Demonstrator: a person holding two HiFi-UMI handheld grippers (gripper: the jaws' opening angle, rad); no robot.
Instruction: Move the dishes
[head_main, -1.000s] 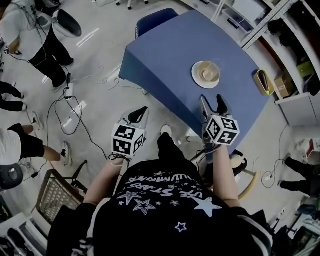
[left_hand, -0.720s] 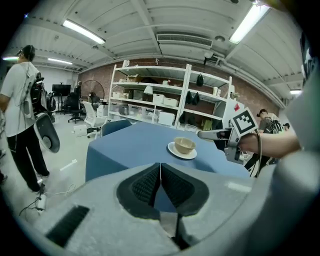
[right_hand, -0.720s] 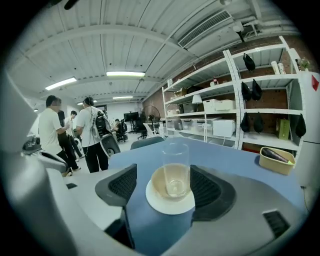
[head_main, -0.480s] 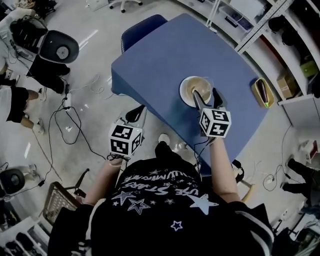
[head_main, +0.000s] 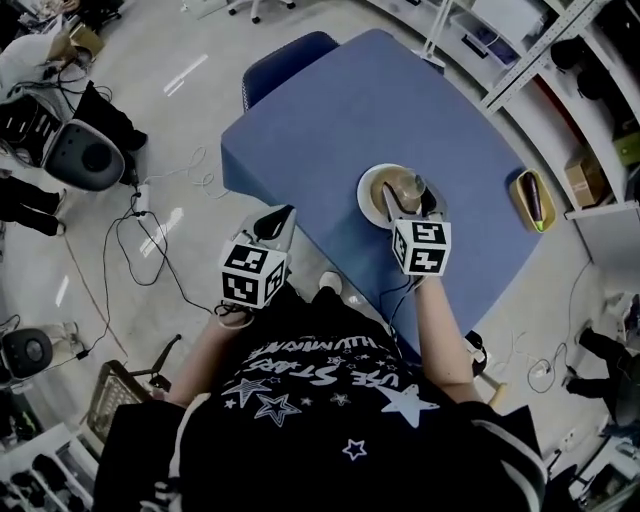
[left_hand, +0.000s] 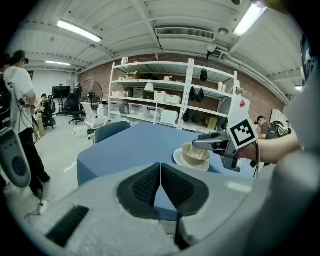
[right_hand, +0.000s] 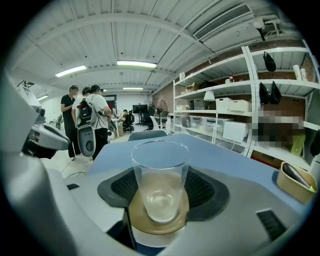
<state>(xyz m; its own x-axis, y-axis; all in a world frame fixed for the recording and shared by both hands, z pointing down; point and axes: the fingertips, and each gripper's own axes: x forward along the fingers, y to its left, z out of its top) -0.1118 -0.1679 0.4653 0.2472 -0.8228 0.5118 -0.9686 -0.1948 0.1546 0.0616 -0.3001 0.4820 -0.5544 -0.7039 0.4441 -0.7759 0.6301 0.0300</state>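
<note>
On the blue table (head_main: 320, 130) lies a white plate (head_main: 368, 196) with a beige bowl (head_main: 388, 184) on it, and a clear glass (head_main: 409, 186) stands upright in the bowl. My right gripper (head_main: 411, 196) reaches over the bowl with one jaw on each side of the glass (right_hand: 160, 180). Its jaws have just been closing, and thin gaps still show beside the glass. My left gripper (head_main: 283, 214) hangs at the table's near left edge, shut on nothing. The left gripper view shows its pads (left_hand: 150, 182) meeting, with the bowl (left_hand: 194, 154) and the right gripper (left_hand: 202, 144) beyond.
A yellow-green tray (head_main: 531, 199) with a dark thing in it lies at the table's right edge. A blue chair (head_main: 288, 52) stands at the far side. Shelving (left_hand: 165, 100) runs behind the table. Cables (head_main: 140, 230) trail on the floor at left, where people (right_hand: 92, 117) stand.
My right gripper has gone forward from the table's near edge to the plate and now straddles the glass. My left gripper has come forward to the table's edge, still shut.
</note>
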